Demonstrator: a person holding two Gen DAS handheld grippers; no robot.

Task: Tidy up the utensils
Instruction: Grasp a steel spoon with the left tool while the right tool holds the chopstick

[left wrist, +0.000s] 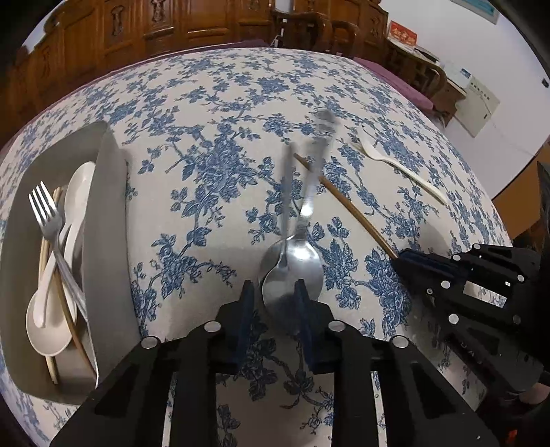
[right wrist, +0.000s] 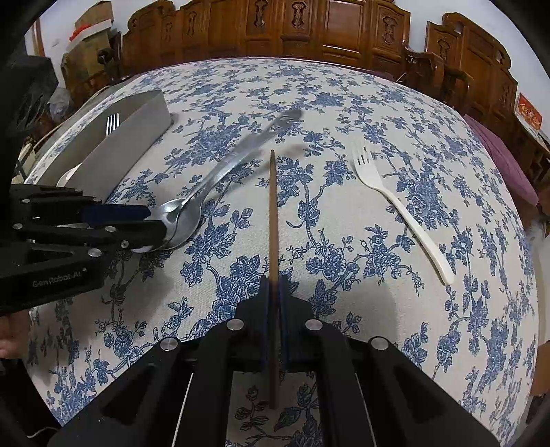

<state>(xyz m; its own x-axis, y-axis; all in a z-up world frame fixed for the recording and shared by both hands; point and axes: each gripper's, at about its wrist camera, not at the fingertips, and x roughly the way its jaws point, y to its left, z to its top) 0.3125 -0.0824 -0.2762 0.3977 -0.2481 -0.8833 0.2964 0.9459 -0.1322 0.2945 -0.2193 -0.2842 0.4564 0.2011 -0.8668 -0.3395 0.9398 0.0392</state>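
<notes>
My left gripper point(left wrist: 273, 292) is shut on the bowl of a steel spoon point(left wrist: 292, 271), whose blurred handle points away over the floral tablecloth; the left gripper point(right wrist: 154, 221) and spoon point(right wrist: 192, 209) also show in the right wrist view. My right gripper point(right wrist: 274, 285) is shut on a brown chopstick point(right wrist: 272, 213) that points straight ahead; the right gripper point(left wrist: 400, 258) and chopstick point(left wrist: 343, 197) also show in the left wrist view. A white plastic fork point(right wrist: 402, 209) lies on the cloth to the right.
A grey tray point(left wrist: 103, 220) at the left holds a steel fork point(left wrist: 51, 223), white spoons point(left wrist: 68, 240) and a chopstick. The tray point(right wrist: 130, 144) also shows in the right wrist view. Carved wooden chairs point(right wrist: 309, 31) stand behind the table.
</notes>
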